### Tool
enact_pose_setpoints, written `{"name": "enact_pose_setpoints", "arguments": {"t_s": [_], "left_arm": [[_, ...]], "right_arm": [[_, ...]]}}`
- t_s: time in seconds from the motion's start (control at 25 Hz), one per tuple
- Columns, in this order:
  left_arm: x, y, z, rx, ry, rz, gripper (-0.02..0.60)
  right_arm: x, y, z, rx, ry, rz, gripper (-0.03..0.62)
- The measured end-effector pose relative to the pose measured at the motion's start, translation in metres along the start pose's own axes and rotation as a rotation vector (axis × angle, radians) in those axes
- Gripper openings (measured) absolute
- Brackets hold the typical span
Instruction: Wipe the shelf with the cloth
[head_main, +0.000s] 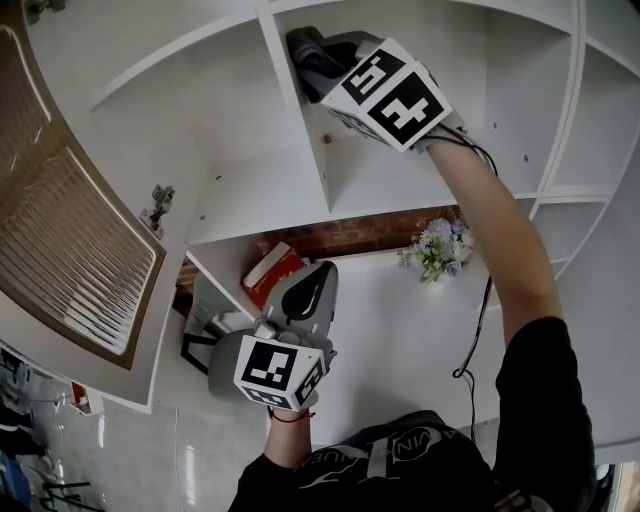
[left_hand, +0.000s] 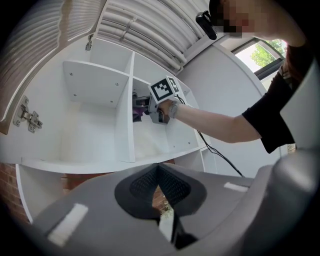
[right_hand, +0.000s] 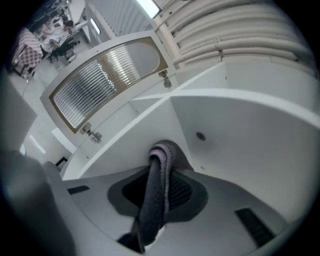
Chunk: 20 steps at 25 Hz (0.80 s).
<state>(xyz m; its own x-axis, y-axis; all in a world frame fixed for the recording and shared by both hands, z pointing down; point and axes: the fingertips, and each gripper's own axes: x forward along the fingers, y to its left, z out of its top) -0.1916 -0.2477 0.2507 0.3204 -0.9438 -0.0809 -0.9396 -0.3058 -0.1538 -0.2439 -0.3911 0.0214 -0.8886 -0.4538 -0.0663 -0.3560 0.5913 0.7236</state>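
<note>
A dark grey cloth (head_main: 308, 52) with a purple edge is pinched in my right gripper (head_main: 335, 65), which is shut on it. The gripper reaches into the upper compartment of the white shelf (head_main: 400, 175), right of the vertical divider (head_main: 300, 130). In the right gripper view the cloth (right_hand: 156, 187) runs up between the jaws, and its folded end rests against the compartment's inner corner. My left gripper (head_main: 315, 275) hangs lower, in front of the shelf, shut with nothing in it. From the left gripper view, the right gripper (left_hand: 150, 106) and cloth (left_hand: 138, 106) sit beside the divider.
A cabinet door with ribbed glass (head_main: 70, 250) stands open at the left, with its hinge (head_main: 158, 208) on the shelf side. A red box (head_main: 272, 272) and a small bunch of flowers (head_main: 437, 245) sit on the level below. A black cable (head_main: 478, 330) hangs from the right arm.
</note>
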Motion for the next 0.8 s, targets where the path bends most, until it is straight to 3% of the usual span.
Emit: {"name": "enact_pose_setpoints", "arguments": {"t_s": [0.12,0.24,0.36,0.56,0.8], "left_arm": [[-0.002,0.001,0.001,0.008,0.001,-0.001,0.011],[-0.007,0.005,0.003,0.009,-0.005,0.010,0.011],[-0.012,0.011,0.004,-0.005,-0.011,0.025,0.011],[-0.014,0.012,0.006,-0.029,-0.029,0.025,0.011],[-0.018,0.002,0.004,-0.023,-0.035,0.037,0.011]], "right_arm": [[0.000,-0.018,0.018,-0.104,-0.008,-0.068,0.067],[-0.009,-0.010,0.025,-0.225,-0.024,-0.061,0.067],[-0.024,0.020,0.018,-0.273,-0.033,0.042,0.067],[-0.049,0.082,-0.017,-0.244,0.011,0.271,0.067],[-0.063,0.136,-0.057,-0.241,0.098,0.392,0.067]]}}
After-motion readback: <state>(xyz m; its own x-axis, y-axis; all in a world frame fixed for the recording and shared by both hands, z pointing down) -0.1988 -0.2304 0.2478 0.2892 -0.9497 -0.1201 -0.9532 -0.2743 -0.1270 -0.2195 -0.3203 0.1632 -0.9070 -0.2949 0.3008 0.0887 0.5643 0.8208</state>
